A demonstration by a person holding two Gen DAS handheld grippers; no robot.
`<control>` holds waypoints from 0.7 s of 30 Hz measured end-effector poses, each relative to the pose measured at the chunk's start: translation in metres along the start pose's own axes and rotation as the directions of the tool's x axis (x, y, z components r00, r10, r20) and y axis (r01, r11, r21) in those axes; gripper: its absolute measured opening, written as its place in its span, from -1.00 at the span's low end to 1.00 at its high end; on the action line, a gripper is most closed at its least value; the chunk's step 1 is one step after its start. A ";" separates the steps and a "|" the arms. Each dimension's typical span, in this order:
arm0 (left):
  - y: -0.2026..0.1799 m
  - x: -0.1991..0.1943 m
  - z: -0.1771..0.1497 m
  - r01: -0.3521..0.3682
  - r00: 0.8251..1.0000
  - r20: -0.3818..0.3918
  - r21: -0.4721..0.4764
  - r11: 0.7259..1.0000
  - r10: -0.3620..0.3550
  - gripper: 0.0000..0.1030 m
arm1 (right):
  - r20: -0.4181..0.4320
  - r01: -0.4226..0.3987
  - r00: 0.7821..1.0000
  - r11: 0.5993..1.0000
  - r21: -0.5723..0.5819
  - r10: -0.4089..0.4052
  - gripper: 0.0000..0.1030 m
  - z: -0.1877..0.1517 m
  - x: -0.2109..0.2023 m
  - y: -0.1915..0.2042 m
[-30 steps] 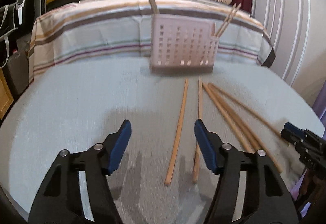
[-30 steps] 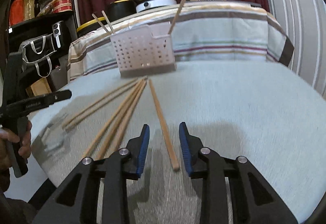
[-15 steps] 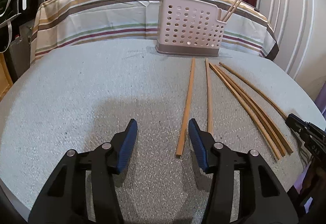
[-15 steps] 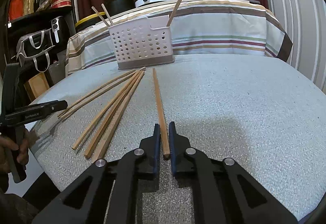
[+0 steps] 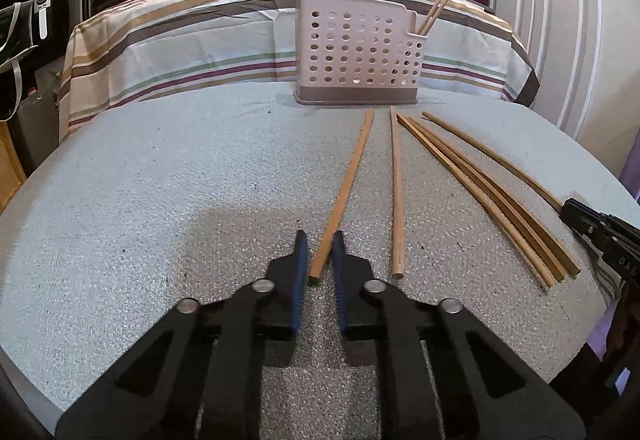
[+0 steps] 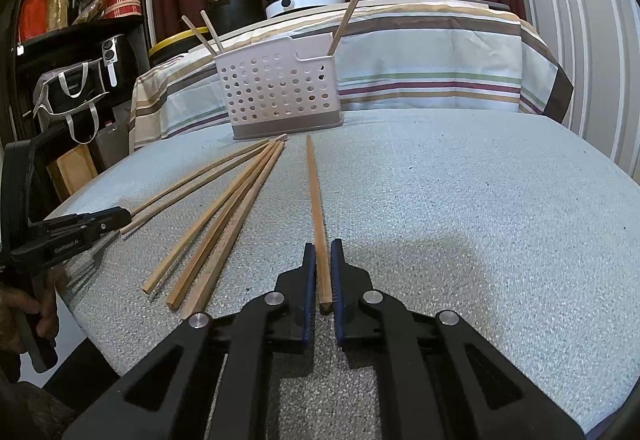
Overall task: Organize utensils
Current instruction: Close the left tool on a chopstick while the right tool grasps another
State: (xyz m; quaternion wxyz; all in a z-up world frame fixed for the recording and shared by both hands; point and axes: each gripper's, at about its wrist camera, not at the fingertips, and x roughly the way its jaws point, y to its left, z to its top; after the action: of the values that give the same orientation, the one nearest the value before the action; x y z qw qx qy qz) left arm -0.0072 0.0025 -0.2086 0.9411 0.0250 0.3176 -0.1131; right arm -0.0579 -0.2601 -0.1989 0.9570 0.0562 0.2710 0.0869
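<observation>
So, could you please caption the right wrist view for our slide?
Right gripper shut on a chopstick's near end, perforated utensil holder beyond.

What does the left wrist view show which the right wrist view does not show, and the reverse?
Only the left wrist view: the left gripper from behind, jaws closing with the leftmost chopstick between them. Only the right wrist view: the right gripper shut on the rightmost chopstick, an orange packet on the shelf. Both: the perforated basket, the loose chopsticks.
</observation>
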 end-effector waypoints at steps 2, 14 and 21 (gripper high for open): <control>-0.001 0.000 0.000 0.000 1.000 0.002 0.004 1.000 0.000 -0.81 | 0.001 -0.001 1.000 1.000 0.001 0.001 -0.86 0.000 0.000 0.000; -0.002 -0.021 0.012 -0.004 0.998 0.068 0.010 1.000 0.004 -0.88 | 0.055 -0.001 0.999 1.000 0.011 0.000 -0.87 0.014 -0.018 0.002; -0.003 -0.047 0.033 -0.025 0.988 0.150 0.008 1.000 0.024 -0.89 | 0.116 0.002 0.993 1.000 0.014 -0.003 -0.87 0.035 -0.037 0.005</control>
State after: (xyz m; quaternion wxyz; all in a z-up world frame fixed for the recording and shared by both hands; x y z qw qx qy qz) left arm -0.0245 0.0047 -0.1538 0.9635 0.0251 0.2452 -0.1047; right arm -0.0714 -0.2649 -0.1499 0.9708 0.0674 0.2156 0.0805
